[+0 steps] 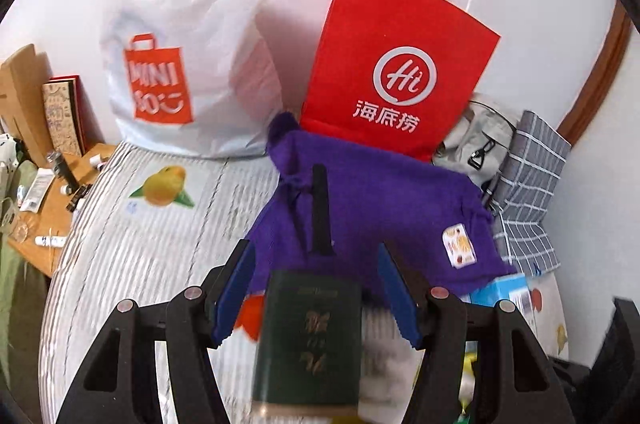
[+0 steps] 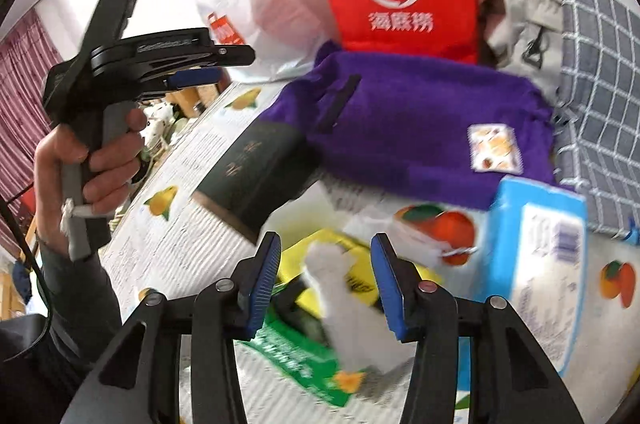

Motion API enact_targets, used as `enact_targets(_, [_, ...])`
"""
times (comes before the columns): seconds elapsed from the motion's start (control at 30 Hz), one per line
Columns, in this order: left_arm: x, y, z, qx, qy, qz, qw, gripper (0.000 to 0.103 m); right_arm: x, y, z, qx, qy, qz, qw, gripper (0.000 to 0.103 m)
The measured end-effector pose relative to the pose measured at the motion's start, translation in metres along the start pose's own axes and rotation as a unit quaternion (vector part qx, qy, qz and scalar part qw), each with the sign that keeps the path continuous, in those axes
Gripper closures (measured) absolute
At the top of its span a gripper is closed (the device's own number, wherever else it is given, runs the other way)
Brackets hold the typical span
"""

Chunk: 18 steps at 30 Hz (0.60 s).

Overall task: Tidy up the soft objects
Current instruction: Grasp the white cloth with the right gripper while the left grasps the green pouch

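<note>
A purple drawstring bag (image 1: 380, 203) (image 2: 400, 119) lies on the fruit-print bed cover (image 1: 140, 264), in front of a red paper bag (image 1: 400, 63). A dark green box (image 1: 312, 336) (image 2: 248, 167) lies under my left gripper (image 1: 315, 248). It shows between the jaws with a gap to each blue pad, so the gripper is open. My right gripper (image 2: 325, 238) hovers over a blurred white-grey soft piece (image 2: 344, 304). The piece sits between the open pads, and I see a gap on its left side. It rests on yellow and green packets (image 2: 296, 352).
A white plastic shopping bag (image 1: 180, 43) leans on the wall left of the red bag. A grey pouch (image 1: 480, 143) and a grey checked cloth (image 1: 532, 183) lie at the right. A light blue box (image 2: 536, 264) sits near the right gripper. A cluttered wooden side table (image 1: 48, 207) stands at the left.
</note>
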State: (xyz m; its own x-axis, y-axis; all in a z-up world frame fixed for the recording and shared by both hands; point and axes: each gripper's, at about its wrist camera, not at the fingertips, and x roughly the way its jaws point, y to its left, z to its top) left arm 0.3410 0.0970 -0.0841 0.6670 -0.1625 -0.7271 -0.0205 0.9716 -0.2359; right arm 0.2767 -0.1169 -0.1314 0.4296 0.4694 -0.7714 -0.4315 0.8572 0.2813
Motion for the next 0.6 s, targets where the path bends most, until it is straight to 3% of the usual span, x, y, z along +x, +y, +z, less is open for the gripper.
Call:
enact_targets(0.1, [-0.014,0.005,-0.017,-0.010,-0.001,-0.013,0.9999,0.042,0.017,0.003,-0.006,-0.016,0.017,-0.012,1.000,0.059])
enact_targets(0.17, [-0.021,0.005,-0.028,-0.014,0.002,-0.022,0.9997,0.042,0.025,0.003,-0.011,-0.017,0.028,-0.018,0.999,0.070])
enact_targets(0.2, [-0.023,0.005,-0.034,-0.012,0.004,-0.023,0.9997,0.042,0.027,0.002,-0.014,-0.012,0.033,-0.018,0.999,0.082])
enact_targets(0.4, [-0.033,0.003,-0.061,0.001,0.018,-0.011,0.9998,0.042,-0.012,0.005,-0.026,0.006,-0.027,0.009,1.000,0.082])
enact_targets(0.6, [-0.039,-0.006,-0.091,0.013,0.039,-0.010,0.9991,0.042,-0.040,0.003,-0.043,0.029,-0.055,-0.003,0.998,0.082])
